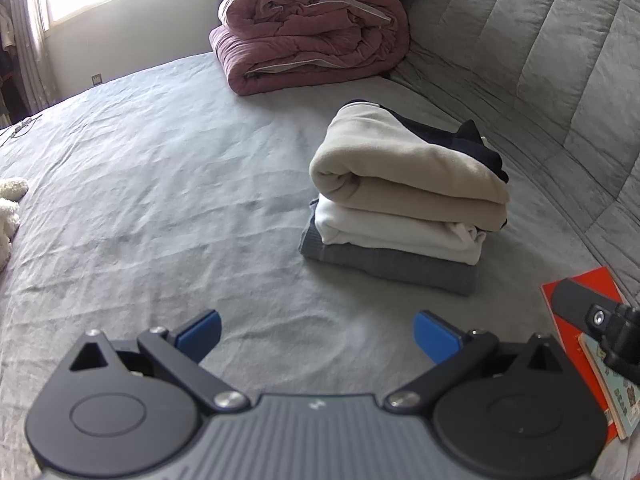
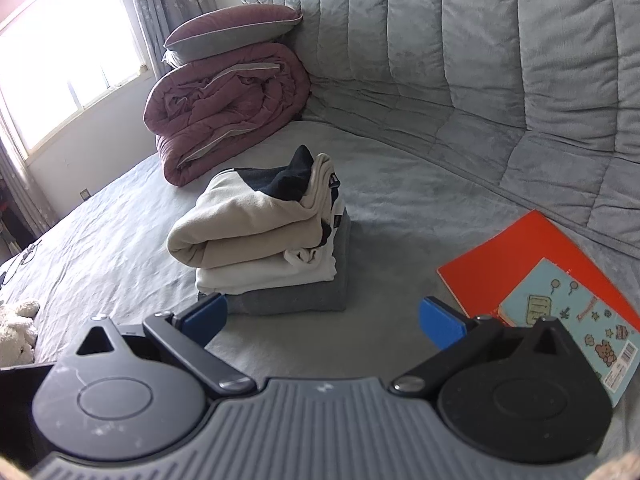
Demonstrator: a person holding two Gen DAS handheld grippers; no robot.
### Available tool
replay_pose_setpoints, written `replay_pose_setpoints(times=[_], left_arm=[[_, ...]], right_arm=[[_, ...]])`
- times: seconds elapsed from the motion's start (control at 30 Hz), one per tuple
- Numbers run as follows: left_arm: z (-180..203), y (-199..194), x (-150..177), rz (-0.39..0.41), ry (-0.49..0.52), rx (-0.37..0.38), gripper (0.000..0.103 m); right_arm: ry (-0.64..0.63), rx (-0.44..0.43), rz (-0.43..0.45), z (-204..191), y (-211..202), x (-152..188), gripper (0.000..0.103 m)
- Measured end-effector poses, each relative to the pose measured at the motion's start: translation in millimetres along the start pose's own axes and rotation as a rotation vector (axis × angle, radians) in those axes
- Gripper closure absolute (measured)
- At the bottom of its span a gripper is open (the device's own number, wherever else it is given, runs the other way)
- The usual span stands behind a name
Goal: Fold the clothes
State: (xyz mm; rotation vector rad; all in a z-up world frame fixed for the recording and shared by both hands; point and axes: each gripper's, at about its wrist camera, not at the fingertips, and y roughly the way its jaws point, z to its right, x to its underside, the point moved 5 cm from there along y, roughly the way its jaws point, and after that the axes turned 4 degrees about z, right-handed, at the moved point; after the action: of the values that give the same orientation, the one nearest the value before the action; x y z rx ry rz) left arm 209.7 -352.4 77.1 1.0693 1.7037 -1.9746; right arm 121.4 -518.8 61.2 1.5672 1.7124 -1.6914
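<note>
3 folded clothes (image 2: pixel 264 248) stacked on bed (image 2: pixel 120 248) | both claws spread, empty

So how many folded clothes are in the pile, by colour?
Beige top with dark trim: 1
White: 1
Grey: 1
Total: 3 folded clothes stacked on the bed.

Grey bed (image 1: pixel 160 184) with a rolled pink duvet (image 1: pixel 312 36) at the far end, pillow (image 2: pixel 232 28) on top. Red folder (image 2: pixel 516 264) near right, a blue booklet (image 2: pixel 568 320) lying on it. White plush toy (image 2: pixel 18 328) far left, window (image 2: pixel 60 64) behind.
</note>
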Motion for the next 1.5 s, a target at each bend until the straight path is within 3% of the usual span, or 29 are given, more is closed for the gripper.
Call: replay_pose_setpoints(times=[1.5], left_arm=[[-4,4,3,-0.019,0.0,0.003,0.001]], right_arm=[[-0.019,-0.013,-0.023,-13,5,3,0.0]])
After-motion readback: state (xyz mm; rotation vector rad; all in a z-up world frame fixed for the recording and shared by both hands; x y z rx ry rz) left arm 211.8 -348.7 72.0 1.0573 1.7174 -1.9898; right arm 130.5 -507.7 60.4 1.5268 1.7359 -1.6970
